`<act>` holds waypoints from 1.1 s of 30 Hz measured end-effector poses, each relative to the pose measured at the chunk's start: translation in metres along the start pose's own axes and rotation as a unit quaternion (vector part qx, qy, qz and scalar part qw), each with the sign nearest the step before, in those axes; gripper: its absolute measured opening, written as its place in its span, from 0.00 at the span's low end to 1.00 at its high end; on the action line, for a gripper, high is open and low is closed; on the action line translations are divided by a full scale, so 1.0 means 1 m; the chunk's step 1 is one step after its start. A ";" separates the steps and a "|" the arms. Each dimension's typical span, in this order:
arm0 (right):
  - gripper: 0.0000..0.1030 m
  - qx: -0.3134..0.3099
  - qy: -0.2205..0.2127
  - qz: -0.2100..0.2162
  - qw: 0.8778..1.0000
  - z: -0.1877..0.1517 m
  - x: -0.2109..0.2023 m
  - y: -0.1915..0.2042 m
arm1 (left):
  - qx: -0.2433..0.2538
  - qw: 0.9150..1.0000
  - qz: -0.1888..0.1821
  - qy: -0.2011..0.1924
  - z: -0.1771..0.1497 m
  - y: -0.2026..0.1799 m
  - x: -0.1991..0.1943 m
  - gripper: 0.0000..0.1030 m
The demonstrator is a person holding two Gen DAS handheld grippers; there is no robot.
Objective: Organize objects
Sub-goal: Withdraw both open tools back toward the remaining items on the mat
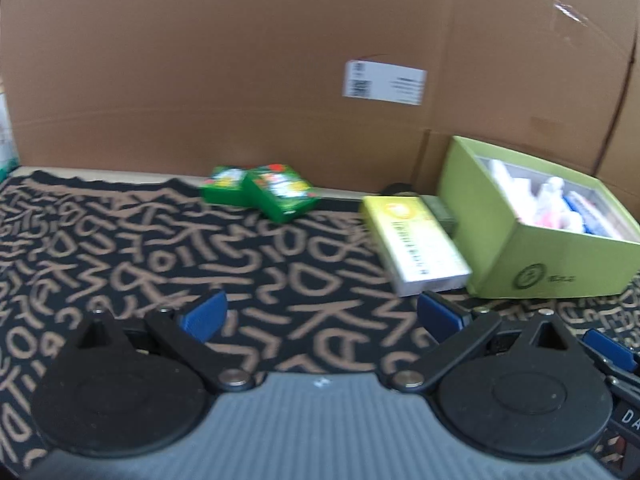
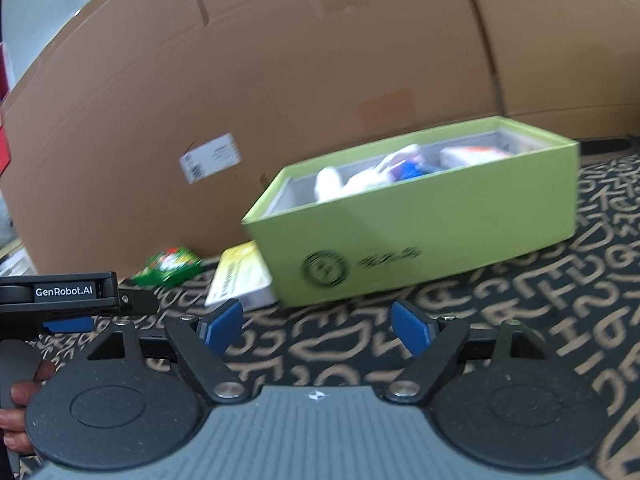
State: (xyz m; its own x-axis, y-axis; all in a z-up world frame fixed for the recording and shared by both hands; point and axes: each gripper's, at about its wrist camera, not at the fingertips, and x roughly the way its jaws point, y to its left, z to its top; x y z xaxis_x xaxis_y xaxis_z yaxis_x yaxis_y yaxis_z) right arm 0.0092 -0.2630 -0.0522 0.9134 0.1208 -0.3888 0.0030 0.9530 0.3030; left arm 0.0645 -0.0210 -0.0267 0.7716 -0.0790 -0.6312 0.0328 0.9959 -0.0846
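Note:
An open lime-green box [image 1: 536,252] [image 2: 420,232] stands on the patterned cloth at the right and holds several white, pink and blue items. A yellow-white flat box [image 1: 416,240] [image 2: 240,276] lies against its left side. Two small green boxes [image 1: 264,192] [image 2: 170,266] lie by the cardboard wall. My left gripper [image 1: 320,316] is open and empty, low over the cloth, short of the yellow-white box. My right gripper [image 2: 318,326] is open and empty, just in front of the green box. The left gripper's body [image 2: 60,300] shows at the right view's left edge.
A big cardboard wall [image 1: 240,80] with a white label [image 1: 384,82] closes the back. A black cloth with tan letters [image 1: 160,248] covers the table. A dark small object [image 1: 440,210] sits between the yellow-white box and the green box.

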 end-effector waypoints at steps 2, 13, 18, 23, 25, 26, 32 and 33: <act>0.82 -0.005 0.010 0.007 1.000 -0.004 0.004 0.009 | 0.000 1.000 0.015 -0.001 -0.002 0.008 -0.001 1.00; 0.82 -0.062 0.039 0.044 0.996 -0.011 0.024 0.065 | -0.004 0.998 0.054 0.010 -0.013 0.047 0.005 1.00; 0.82 -0.084 0.049 0.039 0.994 -0.011 0.040 0.085 | -0.017 0.999 0.049 0.011 -0.014 0.068 0.006 1.00; 0.82 -0.093 0.059 0.008 0.994 -0.008 0.064 0.099 | -0.019 0.999 0.042 0.012 -0.007 0.083 0.011 1.00; 0.82 -0.091 0.064 -0.015 0.994 -0.005 0.077 0.100 | -0.023 0.999 0.036 0.013 -0.004 0.088 0.013 1.00; 0.82 -0.088 0.067 -0.031 0.993 -0.005 0.083 0.100 | -0.025 0.999 0.033 0.014 -0.003 0.091 0.014 1.00; 0.82 -0.059 0.083 -0.056 0.993 0.001 0.111 0.097 | -0.026 0.999 0.019 0.017 0.006 0.094 0.022 1.00; 0.82 -0.065 0.083 -0.045 0.993 0.001 0.112 0.100 | -0.023 0.999 0.017 0.017 0.008 0.093 0.022 1.00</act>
State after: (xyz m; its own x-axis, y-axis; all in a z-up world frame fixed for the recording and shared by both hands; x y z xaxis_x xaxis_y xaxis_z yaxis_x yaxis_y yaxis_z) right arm 0.1121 -0.1541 -0.0650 0.8323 0.0671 -0.5503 0.0198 0.9884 0.1504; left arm 0.0896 0.0706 -0.0426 0.7502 -0.0468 -0.6595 -0.0233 0.9950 -0.0971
